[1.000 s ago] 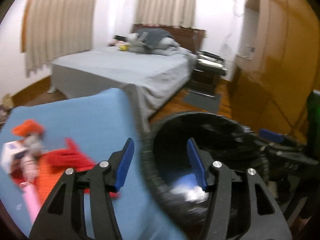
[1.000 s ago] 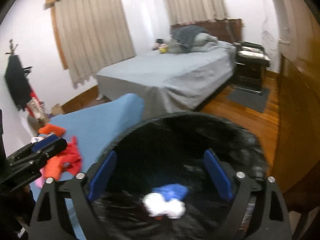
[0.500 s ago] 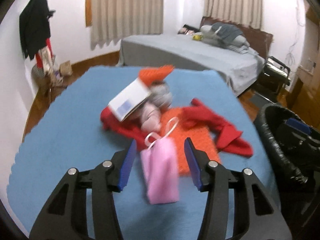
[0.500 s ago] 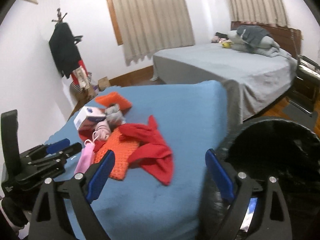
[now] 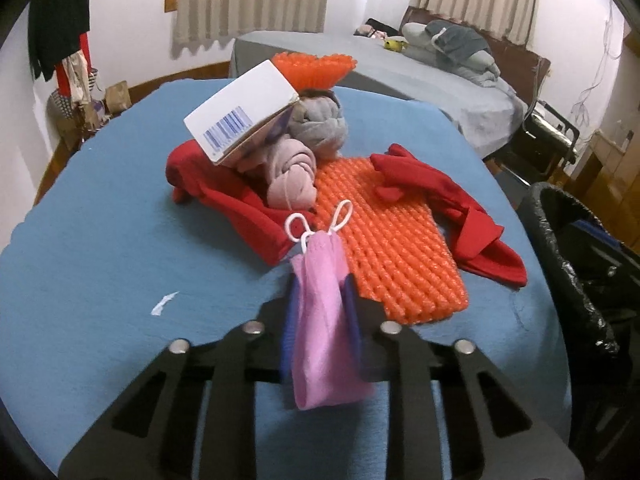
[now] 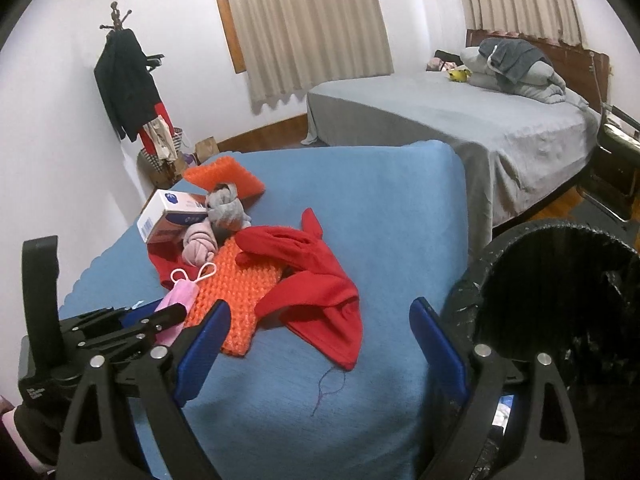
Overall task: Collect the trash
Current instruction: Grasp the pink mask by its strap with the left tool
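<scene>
My left gripper (image 5: 320, 284) is shut on a pink face mask (image 5: 324, 320) with white ear loops, low over the blue-covered table (image 5: 120, 240); it also shows in the right wrist view (image 6: 178, 300). Just beyond lie an orange foam net (image 5: 384, 240), a red cloth (image 5: 448, 204), a white carton (image 5: 244, 112) and two rolled sock bundles (image 5: 292, 172). A black-lined trash bin (image 6: 560, 304) stands at the table's right edge. My right gripper (image 6: 320, 340) is open and empty, above the table's near right part beside the bin.
A small white paper scrap (image 5: 164, 302) lies on the table at left. A second orange net (image 6: 224, 176) lies behind the carton. A grey bed (image 6: 460, 120) stands beyond, a coat rack (image 6: 128, 92) at the left wall, wooden cabinets at right.
Both grippers swung left from over the bin to the table. My left gripper closed on the pink mask, which lay between its open jaws half a second ago.
</scene>
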### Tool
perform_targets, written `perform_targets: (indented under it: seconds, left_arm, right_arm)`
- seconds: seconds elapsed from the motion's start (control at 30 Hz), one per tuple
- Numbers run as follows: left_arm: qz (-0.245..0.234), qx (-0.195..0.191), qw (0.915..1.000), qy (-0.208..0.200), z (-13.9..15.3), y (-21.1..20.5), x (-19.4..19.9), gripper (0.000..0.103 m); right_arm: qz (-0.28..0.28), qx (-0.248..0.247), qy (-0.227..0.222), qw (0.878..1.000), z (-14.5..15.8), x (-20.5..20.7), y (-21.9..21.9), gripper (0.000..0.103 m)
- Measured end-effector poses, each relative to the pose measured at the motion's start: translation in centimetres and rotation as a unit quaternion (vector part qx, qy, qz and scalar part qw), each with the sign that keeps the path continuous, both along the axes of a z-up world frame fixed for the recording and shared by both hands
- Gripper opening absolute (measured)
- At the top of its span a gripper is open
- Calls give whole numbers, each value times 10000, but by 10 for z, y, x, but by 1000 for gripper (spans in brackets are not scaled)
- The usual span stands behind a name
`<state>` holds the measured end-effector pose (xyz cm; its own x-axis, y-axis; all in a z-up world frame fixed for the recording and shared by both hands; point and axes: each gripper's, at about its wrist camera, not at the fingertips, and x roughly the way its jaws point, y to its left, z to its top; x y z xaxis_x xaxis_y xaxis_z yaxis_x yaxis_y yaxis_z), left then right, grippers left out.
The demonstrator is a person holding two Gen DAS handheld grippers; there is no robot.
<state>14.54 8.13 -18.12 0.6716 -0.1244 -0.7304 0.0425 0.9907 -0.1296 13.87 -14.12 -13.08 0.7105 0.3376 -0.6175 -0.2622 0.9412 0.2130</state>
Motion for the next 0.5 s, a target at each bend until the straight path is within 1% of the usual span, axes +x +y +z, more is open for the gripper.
perform_targets:
  seconds: [0.03, 0.13, 0.33, 0.43, 0.5]
  left_arm:
    - [-4, -29, 10000, -34, 1, 2, -2, 14]
    - [14, -131, 9998, -144, 7, 6, -6, 10]
    - [60, -157, 9986, -494, 33, 8, -12, 10]
    - [114, -141, 9978, -635, 44, 6, -12, 10]
    - [121, -69, 9975, -695, 46, 4, -10, 10]
  right_arm:
    - [5, -3, 1, 10000, 0, 1, 2, 89]
    - [21, -31, -4, 10000, 0, 5, 5, 89]
    - [27, -70, 4, 10000, -4, 17, 14, 88]
    - [32, -108, 71, 9999, -10, 27, 21, 85]
    - [11, -145, 144, 9998, -15, 34, 25, 79]
